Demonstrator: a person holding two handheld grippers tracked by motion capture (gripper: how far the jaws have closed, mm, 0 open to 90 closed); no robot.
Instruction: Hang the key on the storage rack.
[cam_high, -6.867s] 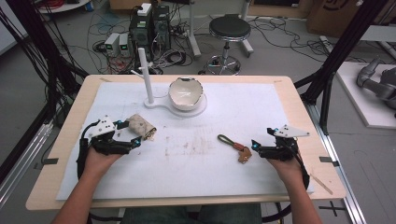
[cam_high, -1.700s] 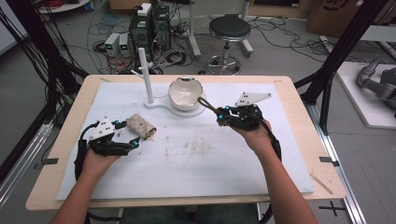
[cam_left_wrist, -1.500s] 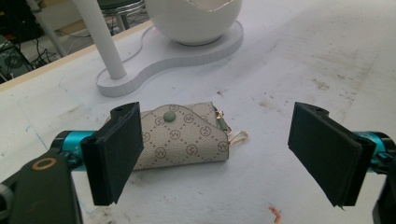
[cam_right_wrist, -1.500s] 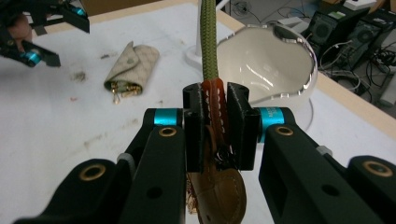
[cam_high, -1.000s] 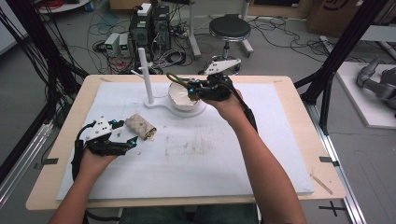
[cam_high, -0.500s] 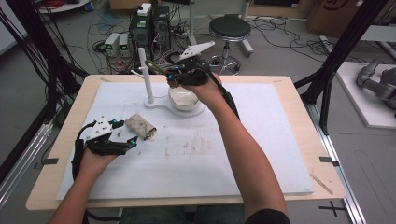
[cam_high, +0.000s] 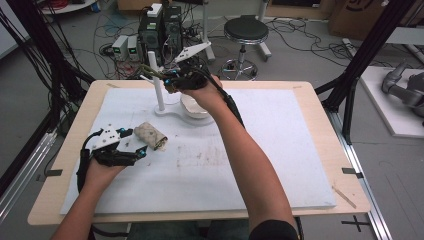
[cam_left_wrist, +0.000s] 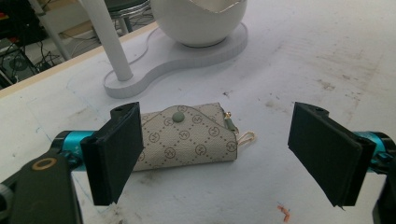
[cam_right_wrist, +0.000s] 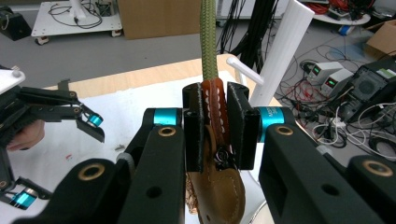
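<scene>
My right gripper (cam_high: 169, 82) is raised above the far side of the table, shut on a brown leather key fob (cam_right_wrist: 216, 186). The fob's olive-green strap loop (cam_right_wrist: 208, 37) sticks out beyond the jaws, close to the top of the white post (cam_high: 158, 82), which has a short side peg (cam_right_wrist: 244, 70). At the table's left, my left gripper (cam_high: 135, 141) rests low and open. A beige patterned key pouch (cam_left_wrist: 187, 137) lies on the mat between its pads (cam_left_wrist: 116, 149), apart from both.
The post shares a white base (cam_left_wrist: 177, 56) with a white bowl (cam_high: 196, 107), which lies under my right wrist. A white mat (cam_high: 280, 150) covers the wooden table. Behind the far edge are a stool (cam_high: 245, 31), cables and electronics boxes (cam_high: 125, 47).
My right hand has carried the key fob left and upward, from over the bowl to beside the post's top. The left gripper and the pouch have stayed put.
</scene>
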